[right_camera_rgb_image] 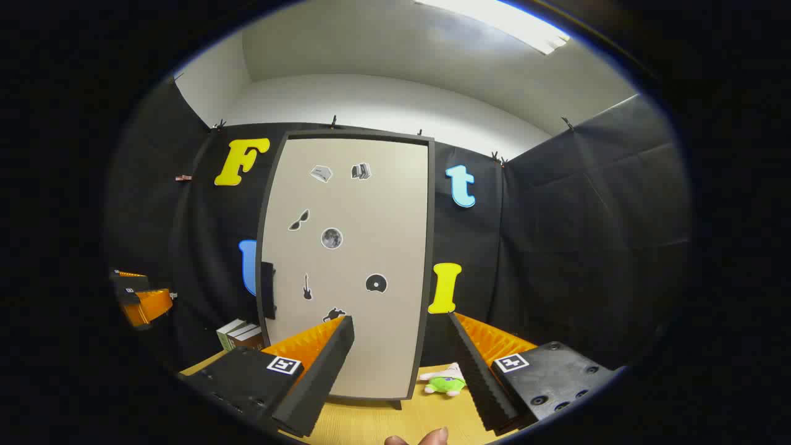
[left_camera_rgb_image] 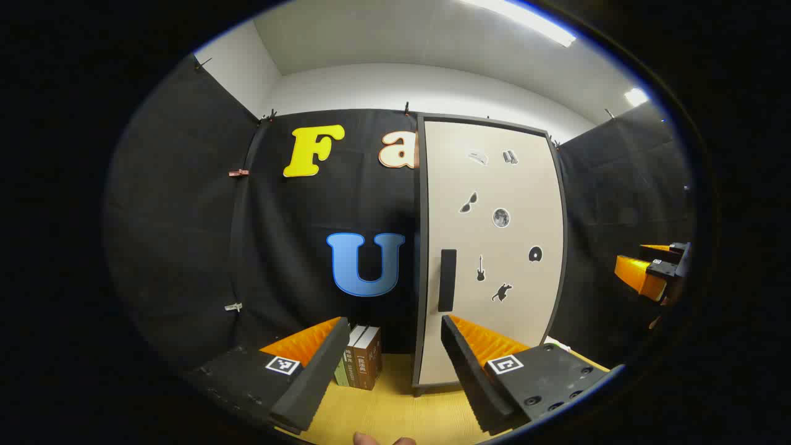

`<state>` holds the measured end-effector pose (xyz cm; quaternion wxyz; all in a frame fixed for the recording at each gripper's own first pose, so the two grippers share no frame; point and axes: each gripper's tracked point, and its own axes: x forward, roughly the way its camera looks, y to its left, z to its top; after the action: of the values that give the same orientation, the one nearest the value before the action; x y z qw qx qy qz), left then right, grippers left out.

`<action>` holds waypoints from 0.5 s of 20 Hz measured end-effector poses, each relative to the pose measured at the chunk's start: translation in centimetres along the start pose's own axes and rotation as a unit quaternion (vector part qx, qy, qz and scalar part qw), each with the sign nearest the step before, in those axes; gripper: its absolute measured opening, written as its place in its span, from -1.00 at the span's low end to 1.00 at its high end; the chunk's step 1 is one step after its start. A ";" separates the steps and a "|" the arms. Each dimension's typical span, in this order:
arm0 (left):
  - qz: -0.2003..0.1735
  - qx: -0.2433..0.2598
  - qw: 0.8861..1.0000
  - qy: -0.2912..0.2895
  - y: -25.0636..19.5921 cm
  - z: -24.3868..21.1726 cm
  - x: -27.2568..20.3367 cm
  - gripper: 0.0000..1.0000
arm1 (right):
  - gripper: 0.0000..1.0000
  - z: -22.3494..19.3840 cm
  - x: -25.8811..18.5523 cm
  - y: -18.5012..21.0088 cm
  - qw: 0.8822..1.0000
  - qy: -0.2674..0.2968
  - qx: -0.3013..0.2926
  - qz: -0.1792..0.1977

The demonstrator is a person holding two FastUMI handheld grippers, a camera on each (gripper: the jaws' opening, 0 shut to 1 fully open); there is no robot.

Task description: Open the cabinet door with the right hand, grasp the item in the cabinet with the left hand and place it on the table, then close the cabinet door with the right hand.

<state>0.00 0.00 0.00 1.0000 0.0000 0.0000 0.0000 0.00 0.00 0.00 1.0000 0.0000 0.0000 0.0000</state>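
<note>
A short row of books stands upright on the yellow wooden table, spines facing out, one green and the others brown, near the black cloth wall. In the right gripper view the same books sit at the table's far left edge. A small green and white plush toy lies on the tabletop further right. Small clips pin the cloth panels. Above, a white ceiling carries a long strip light.
</note>
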 end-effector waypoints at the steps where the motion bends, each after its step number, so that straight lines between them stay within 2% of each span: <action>1: 0.000 -0.001 1.000 -0.001 0.0 0.0 -0.1 0.89 | 0.94 0.0 0.0 0.1 1.000 0.000 -0.001 0.000; 10: -0.003 0.002 1.000 -0.003 0.0 0.0 -0.4 0.89 | 0.94 0.4 -0.5 0.6 1.000 -0.002 -0.005 0.000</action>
<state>-0.44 -0.04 -0.01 1.0000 0.0019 -0.0029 -0.0027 -0.53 0.58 0.37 1.0000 -0.0045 -0.0025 -0.0004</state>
